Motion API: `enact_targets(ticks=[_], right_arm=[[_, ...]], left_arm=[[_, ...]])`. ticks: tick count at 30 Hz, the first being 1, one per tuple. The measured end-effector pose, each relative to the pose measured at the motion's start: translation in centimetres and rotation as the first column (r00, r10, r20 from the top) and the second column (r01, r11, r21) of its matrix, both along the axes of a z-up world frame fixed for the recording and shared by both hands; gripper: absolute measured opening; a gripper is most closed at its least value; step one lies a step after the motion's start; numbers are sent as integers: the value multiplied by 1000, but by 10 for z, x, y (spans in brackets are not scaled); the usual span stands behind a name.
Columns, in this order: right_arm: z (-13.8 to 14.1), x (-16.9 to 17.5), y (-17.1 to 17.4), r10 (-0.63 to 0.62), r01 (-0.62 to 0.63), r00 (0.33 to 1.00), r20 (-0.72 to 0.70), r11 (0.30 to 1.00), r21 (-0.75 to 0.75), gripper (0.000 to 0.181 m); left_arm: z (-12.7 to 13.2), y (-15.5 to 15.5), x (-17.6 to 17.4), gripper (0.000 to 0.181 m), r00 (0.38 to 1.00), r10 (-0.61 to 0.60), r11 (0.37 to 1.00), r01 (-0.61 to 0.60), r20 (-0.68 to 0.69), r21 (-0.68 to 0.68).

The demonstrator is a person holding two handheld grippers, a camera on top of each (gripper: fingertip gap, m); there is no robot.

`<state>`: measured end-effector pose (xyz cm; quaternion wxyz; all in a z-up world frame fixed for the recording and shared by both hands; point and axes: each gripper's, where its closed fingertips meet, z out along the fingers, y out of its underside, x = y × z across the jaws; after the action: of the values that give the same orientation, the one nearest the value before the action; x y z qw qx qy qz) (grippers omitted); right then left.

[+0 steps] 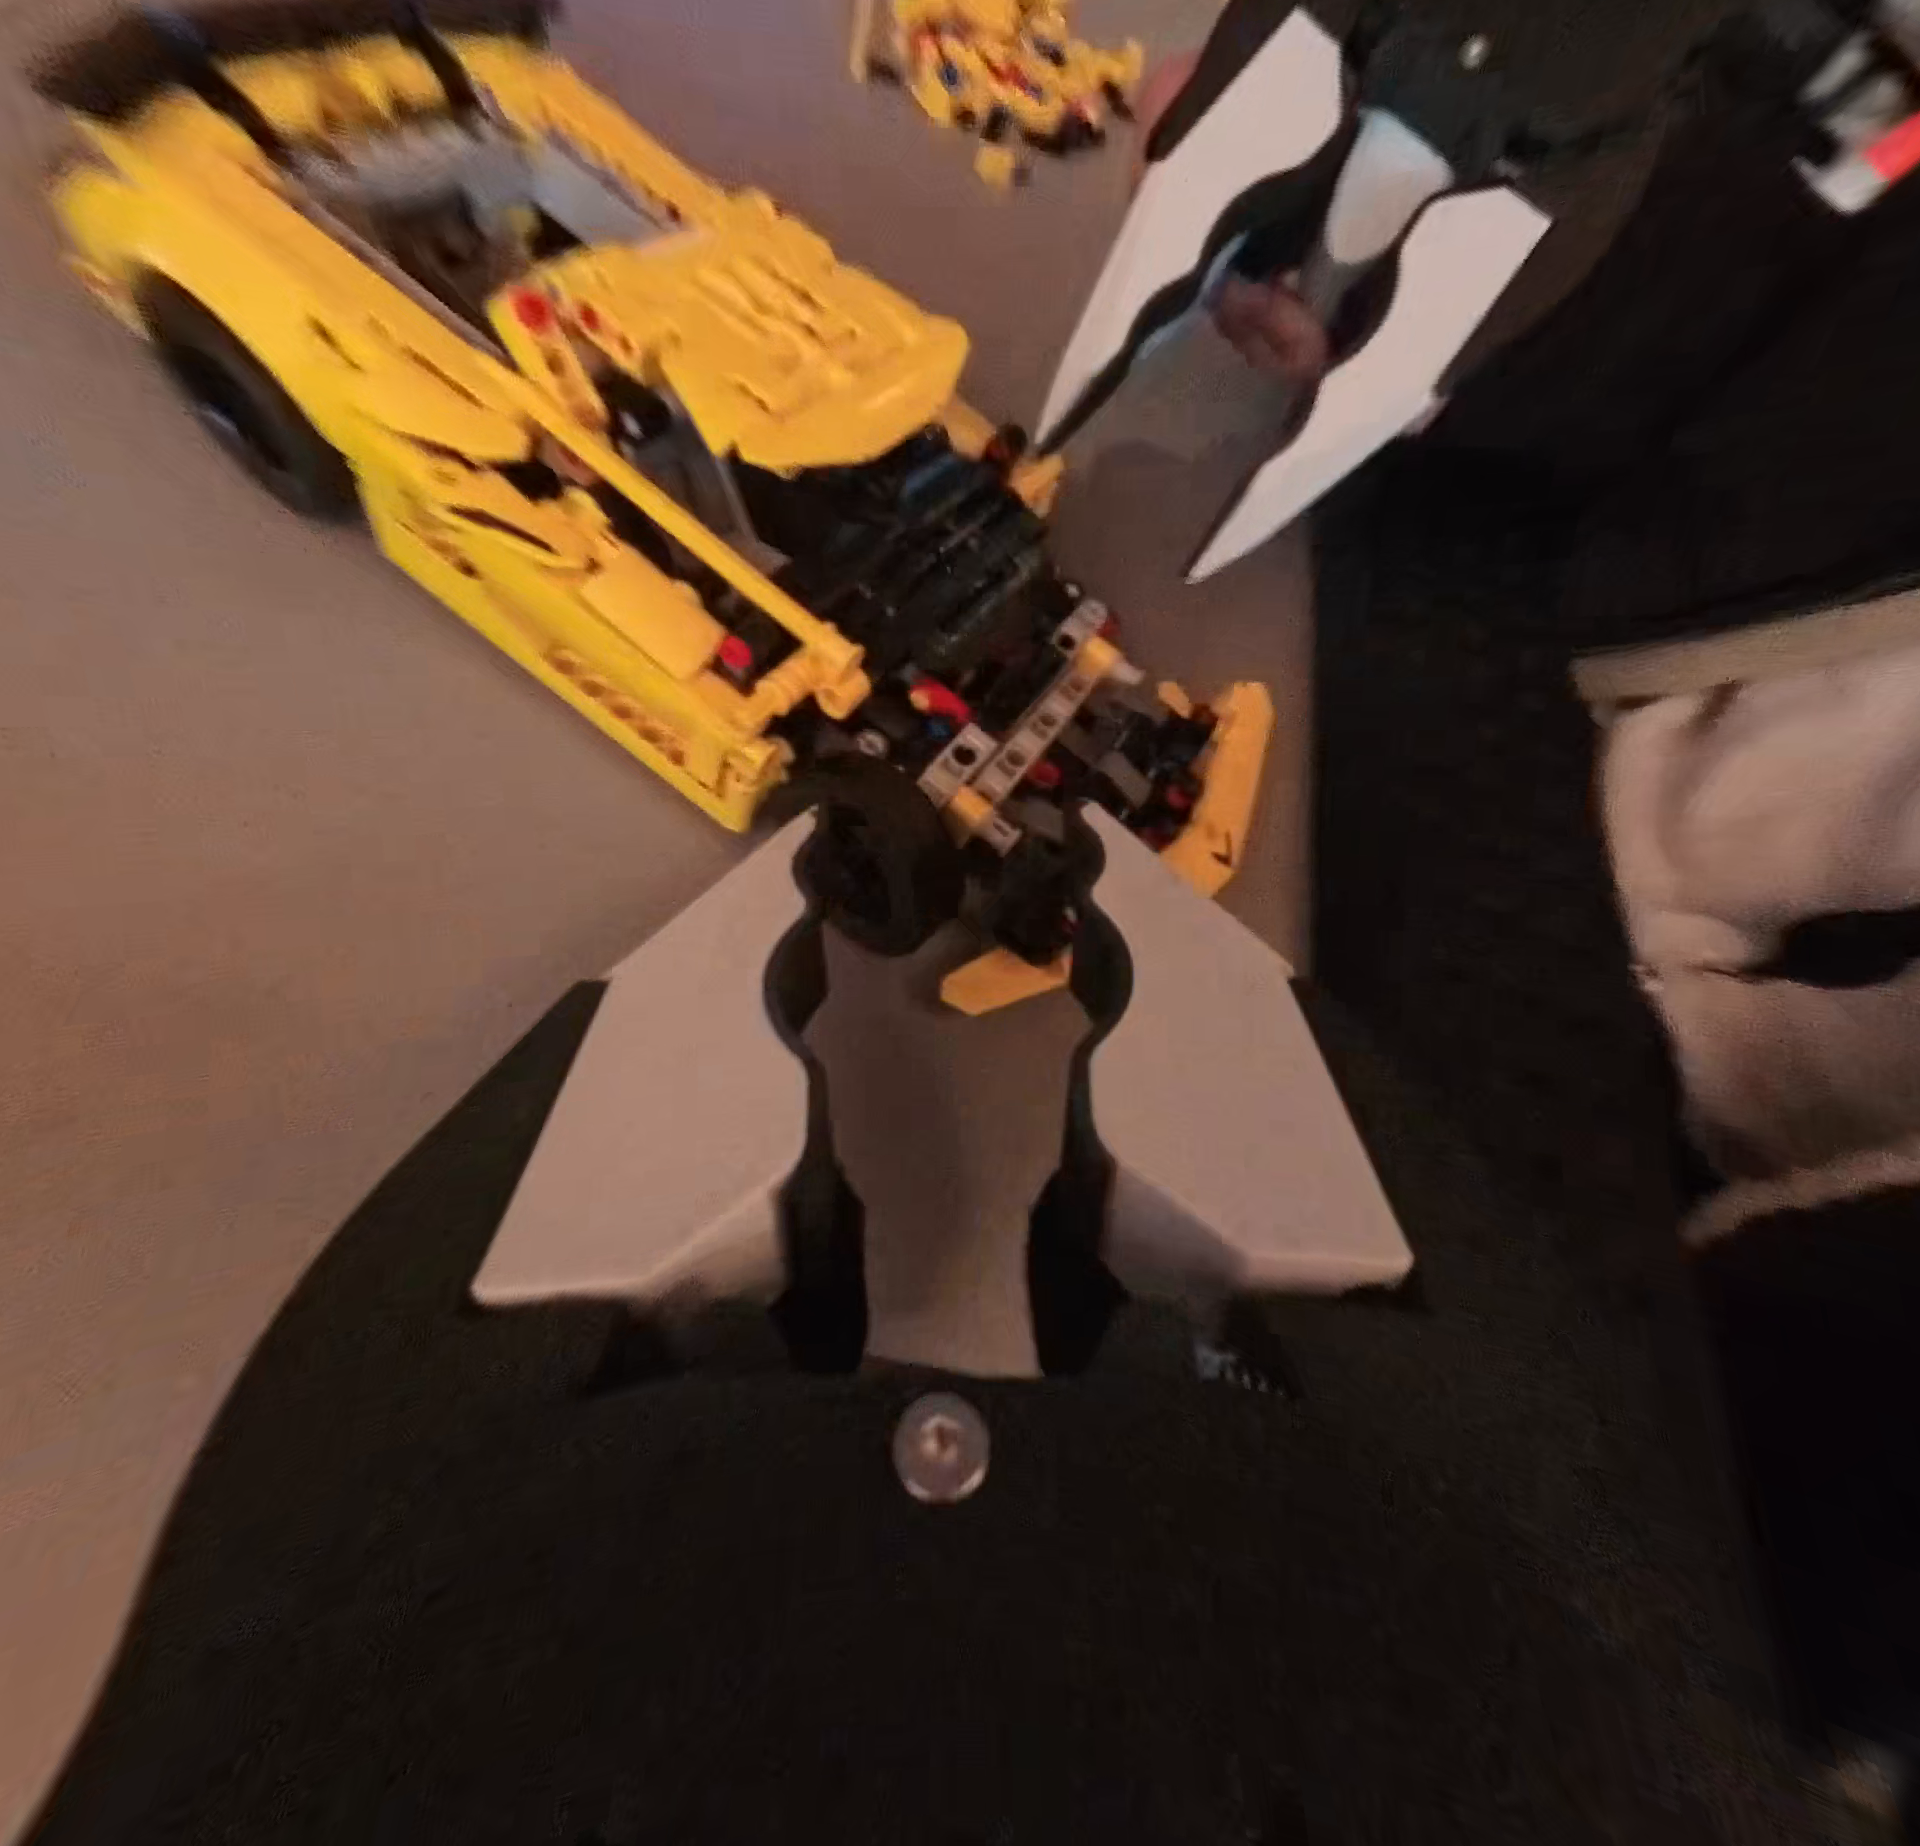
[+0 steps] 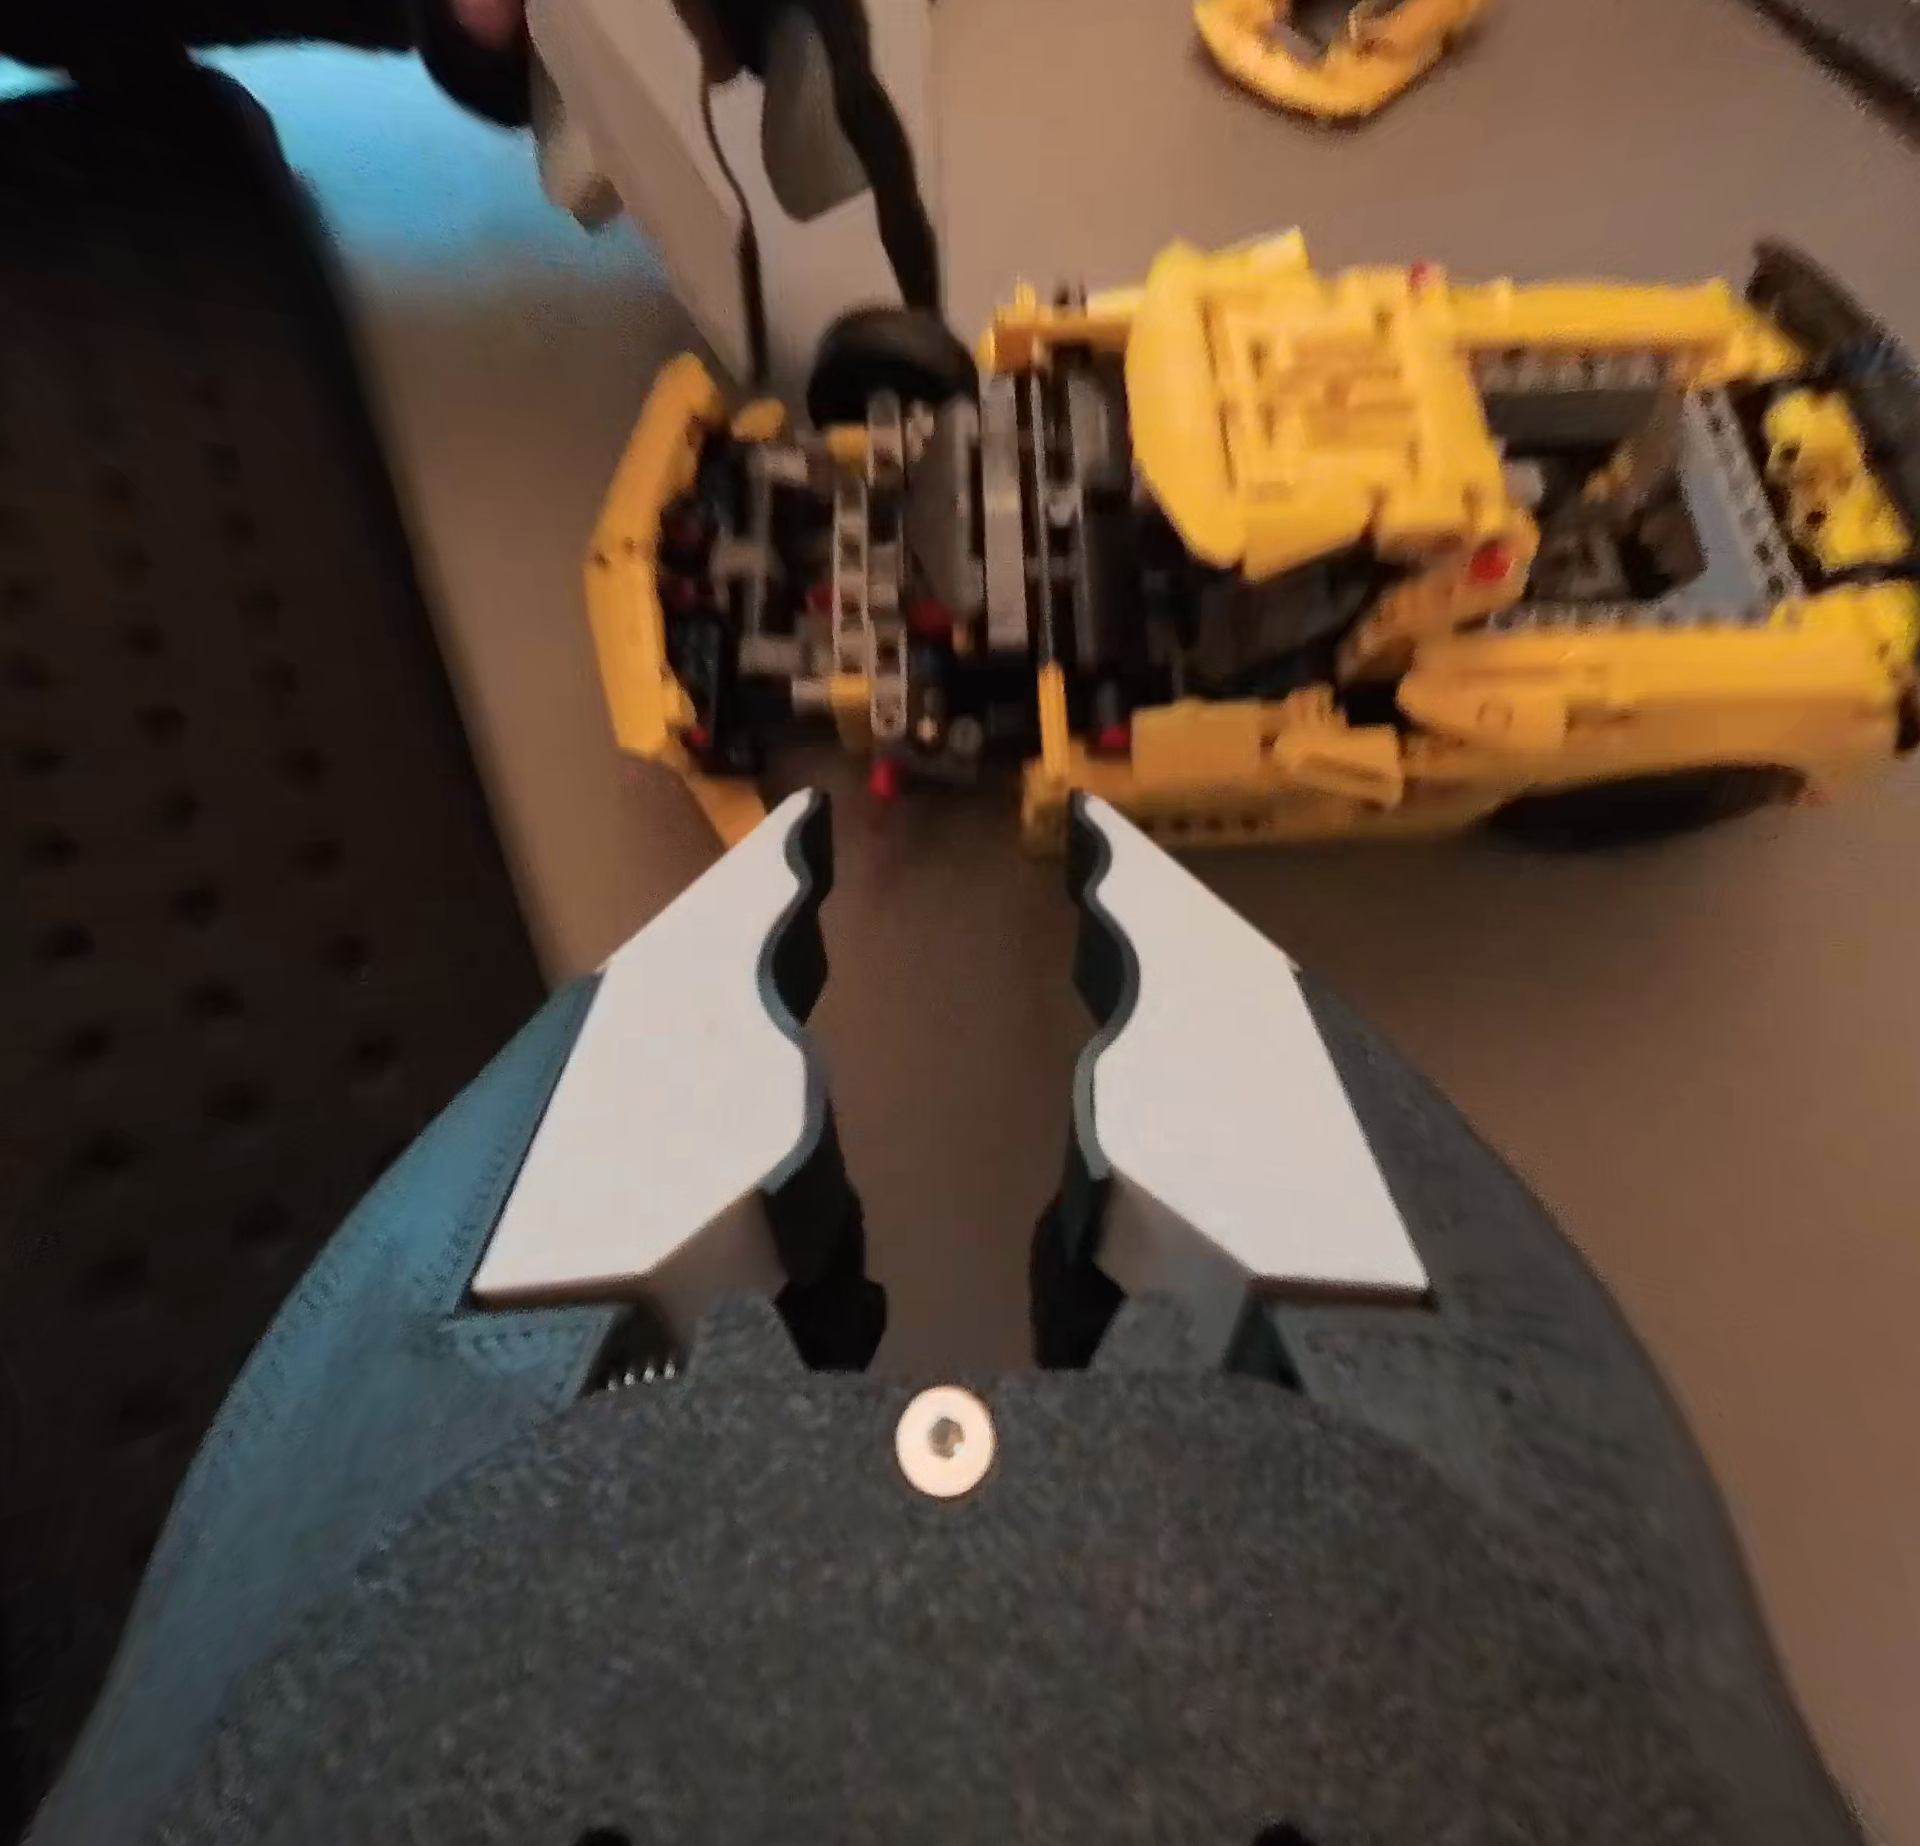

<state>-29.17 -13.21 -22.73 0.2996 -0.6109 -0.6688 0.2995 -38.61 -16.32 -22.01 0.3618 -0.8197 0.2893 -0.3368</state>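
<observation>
A yellow brick-built car (image 1: 810, 342) lies on a grey table (image 1: 260, 861), its front stripped to the black and grey frame. My left gripper (image 1: 956, 840) has its fingers on either side of the black front wheel (image 1: 878, 882) and the frame end, which fill the gap. The right wrist view shows the left gripper (image 2: 843, 350) reaching down onto that wheel (image 2: 894, 352). My right gripper (image 2: 948, 804) is open and empty, its tips just short of the car's (image 2: 1299, 446) near side by the bare front frame. It also shows in the left wrist view (image 1: 1117, 508).
A pile of loose yellow pieces (image 1: 1008, 61) lies beyond the car. A detached yellow body panel (image 2: 1351, 30) lies on the table (image 2: 1351, 1017) farther back. A dark perforated surface (image 2: 156, 653) borders the table's edge. A pale cloth (image 1: 1766, 913) lies off the table. Across from one pair of fingers to the other is roughly 11 centimetres.
</observation>
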Motion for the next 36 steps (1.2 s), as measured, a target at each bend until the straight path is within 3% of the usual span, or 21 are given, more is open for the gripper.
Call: enact_targets(ticks=[2, 8, 12, 15, 21, 23, 29, 33, 36], right_arm=[[-11, 6, -3, -17, 17, 1000, -23, 999, -29, 38], [-16, -10, -10, -12, 11, 1000, -6, 1000, -25, 24], [-25, -14, -9, -6, 10, 999, 51, 998, -68, 6], [-19, -13, -6, 35, -34, 999, 32, 999, -5, 6], [-16, -12, -7, 48, -49, 999, -9, 991, -127, 5], [-13, -11, -6, 46, -50, 999, -26, 984, -169, 5], [-27, -5, 7, 79, -79, 997, 1, 996, -29, 6], [-27, -4, 8, 66, -65, 998, 2, 993, -94, 6], [-33, -3, 5, 77, -72, 996, 39, 992, -102, 8]], left_arm=[[-4, 1, 7, 62, 997, -52, 994, 57, 56, -96], [-6, 21, -16, 63, 996, -74, 992, 80, 59, -94], [-11, 15, -4, 63, 984, -123, 981, 140, 130, -131], [-15, 10, 5, 63, 978, -147, 970, 172, 145, -173], [-10, 16, 5, 57, 956, -93, 942, 175, 278, -287], [-14, 16, 4, 46, 959, -95, 934, 179, 268, -309], [-15, 16, 2, 42, 953, -160, 921, 238, 258, -307], [-16, 19, 5, 47, 960, -220, 947, 253, 170, -201], [-16, 19, 15, 48, 957, -237, 941, 269, 167, -206]])
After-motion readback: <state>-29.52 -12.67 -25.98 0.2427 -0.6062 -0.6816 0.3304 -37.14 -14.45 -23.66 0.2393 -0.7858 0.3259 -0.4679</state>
